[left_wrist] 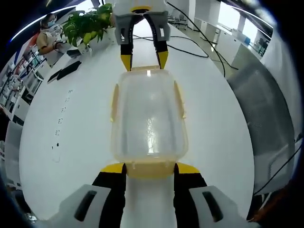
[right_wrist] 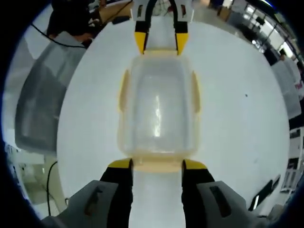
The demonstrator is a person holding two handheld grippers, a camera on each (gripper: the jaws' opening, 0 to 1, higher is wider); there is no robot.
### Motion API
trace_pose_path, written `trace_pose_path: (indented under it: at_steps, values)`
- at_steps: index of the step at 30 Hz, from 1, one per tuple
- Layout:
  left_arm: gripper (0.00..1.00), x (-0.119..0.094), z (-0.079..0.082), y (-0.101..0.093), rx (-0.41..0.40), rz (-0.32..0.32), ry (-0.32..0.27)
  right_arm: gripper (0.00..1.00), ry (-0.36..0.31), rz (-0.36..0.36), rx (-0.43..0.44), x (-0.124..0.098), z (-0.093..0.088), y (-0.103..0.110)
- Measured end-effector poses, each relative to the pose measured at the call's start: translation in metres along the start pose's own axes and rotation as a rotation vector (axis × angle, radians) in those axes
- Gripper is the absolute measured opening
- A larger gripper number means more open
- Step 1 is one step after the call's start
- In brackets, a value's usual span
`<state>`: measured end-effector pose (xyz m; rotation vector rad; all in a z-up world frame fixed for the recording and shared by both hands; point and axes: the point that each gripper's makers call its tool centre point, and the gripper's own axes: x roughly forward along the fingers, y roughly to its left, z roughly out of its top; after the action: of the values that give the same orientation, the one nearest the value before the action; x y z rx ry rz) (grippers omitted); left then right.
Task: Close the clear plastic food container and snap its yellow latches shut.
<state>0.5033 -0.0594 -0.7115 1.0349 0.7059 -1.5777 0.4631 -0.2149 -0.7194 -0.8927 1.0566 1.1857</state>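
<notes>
The clear plastic container (left_wrist: 149,118) lies on the white table (left_wrist: 71,142) with its lid on. Yellow latches (left_wrist: 114,102) run along both long sides. My left gripper (left_wrist: 150,168) is open, its yellow-tipped jaws on either side of the near end latch (left_wrist: 150,170). At the far end, my right gripper (left_wrist: 144,61) stands open, its tips at the container's edge. In the right gripper view the container (right_wrist: 158,107) lies lengthwise; my right gripper (right_wrist: 157,164) straddles its near end latch (right_wrist: 157,165) and my left gripper (right_wrist: 160,42) straddles the far one. Side latches (right_wrist: 122,90) flare slightly outward.
A potted plant (left_wrist: 88,23) and black cables (left_wrist: 190,47) sit at the table's far end. A grey chair (left_wrist: 266,109) stands beside the table, also the grey chair (right_wrist: 38,104). A person (left_wrist: 47,38) sits beyond the table. Dark flat items (left_wrist: 66,71) lie near the plant.
</notes>
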Motion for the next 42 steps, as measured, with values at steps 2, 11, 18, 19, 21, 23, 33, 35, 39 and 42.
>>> trace_pose_path:
  at_steps: [2,11,18,19,21,23,33,35,39,42]
  values:
    - [0.33,-0.0001,-0.0006,-0.0001,-0.001,-0.001,0.000,0.36,0.000,0.002,0.000,0.0007,0.0003,0.0005]
    - [0.34,0.0029,-0.0021,-0.0025,-0.007,-0.009,-0.002,0.36,0.005,0.007,-0.001,0.0028,-0.0010,0.0034]
    - [0.33,0.0044,-0.0025,-0.0025,-0.002,-0.005,0.002,0.36,0.004,0.009,-0.003,0.0023,-0.0006,0.0047]
    - [0.33,0.0044,-0.0026,-0.0025,-0.002,-0.005,0.002,0.36,0.004,0.007,-0.006,0.0023,-0.0004,0.0044]
    - [0.33,0.0045,-0.0029,-0.0025,-0.002,-0.004,0.002,0.36,0.005,0.007,-0.009,0.0024,-0.0002,0.0044]
    - [0.33,0.0046,-0.0032,-0.0026,-0.003,-0.004,0.001,0.36,0.006,0.005,-0.012,0.0024,0.0001,0.0040]
    - [0.33,0.0048,-0.0037,-0.0032,-0.004,-0.004,0.001,0.36,0.009,0.004,-0.017,0.0024,0.0011,0.0030]
    - [0.33,0.0053,-0.0037,-0.0033,-0.002,-0.002,0.004,0.36,0.009,0.004,-0.015,0.0028,0.0004,0.0019]
    - [0.33,0.0052,-0.0030,-0.0031,0.002,-0.001,0.002,0.36,0.011,0.006,-0.013,0.0024,-0.0008,0.0020]
    - [0.34,0.0054,-0.0025,-0.0030,0.005,-0.002,0.002,0.36,0.010,0.006,-0.016,0.0022,-0.0009,0.0021]
